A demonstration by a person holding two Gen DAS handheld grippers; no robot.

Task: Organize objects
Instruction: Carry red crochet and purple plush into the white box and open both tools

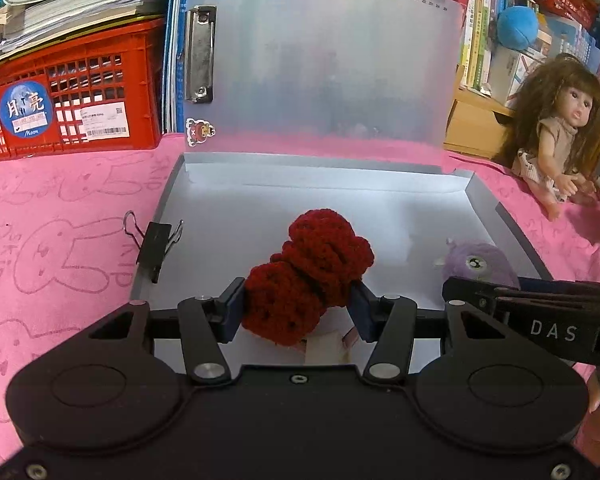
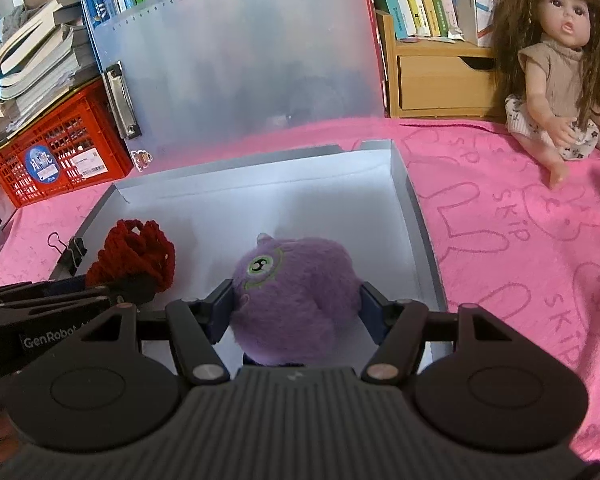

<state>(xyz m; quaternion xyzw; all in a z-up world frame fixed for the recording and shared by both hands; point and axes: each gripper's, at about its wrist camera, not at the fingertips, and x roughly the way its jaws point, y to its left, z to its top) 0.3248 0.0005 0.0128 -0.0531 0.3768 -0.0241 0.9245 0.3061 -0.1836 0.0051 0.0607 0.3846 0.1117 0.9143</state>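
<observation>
the left gripper [image 1: 298, 308], jaws part-way closed, clamps a red crocheted yarn bundle [image 1: 308, 272] over the open grey plastic file box [image 1: 512, 232]; the right gripper [image 2: 296, 306], jaws somewhat wider, clamps a purple furry one-eyed plush ball [image 2: 292, 296] over the same box. risk: the grippers sit close together, so releasing both could knock one against the other, or the round plush may roll. the left view alone shows the black binder clip [image 1: 154, 248] on the box's wall; the right view alone shows the plush's green eye clearly.
</observation>
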